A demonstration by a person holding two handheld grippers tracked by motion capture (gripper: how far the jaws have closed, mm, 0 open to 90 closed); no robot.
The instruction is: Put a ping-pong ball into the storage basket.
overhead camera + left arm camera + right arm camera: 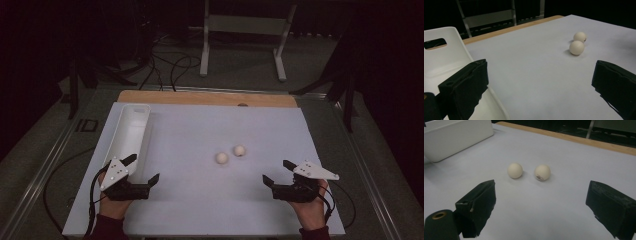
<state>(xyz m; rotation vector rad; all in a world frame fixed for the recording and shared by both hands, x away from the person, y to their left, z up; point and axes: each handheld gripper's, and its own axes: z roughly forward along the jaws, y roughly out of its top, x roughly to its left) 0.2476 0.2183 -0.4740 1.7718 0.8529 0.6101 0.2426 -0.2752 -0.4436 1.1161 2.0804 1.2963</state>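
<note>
Left gripper (143,169): held in the person's left hand (113,200) at the near left of the table; jaws spread wide with nothing between them; one jaw hangs over the near end of the bin, the other over the bare sheet
Right gripper (277,173): held in the person's right hand (312,210) at the near right of the table; jaws spread wide and empty, pointing toward the balls
Near ball (221,158): plain cream-white ball resting on the sheet near the table's middle, between the two grippers and farther from the person than both; apart from either gripper
Far ball (239,150): same cream-white colour, lying just beside the near ball, a little to its right and farther back; the right gripper view shows a small dark mark on its lower face (542,172)
Gap between balls: narrow; the two are not touching in the right gripper view
White bin (131,131): long, narrow, open-topped tray along the left edge of the sheet, its inside bare; a handle slot in its end wall shows in the left gripper view (439,50)
Table surface (210,200): pale sheet over a wooden board, whose edge shows along the far side
</note>
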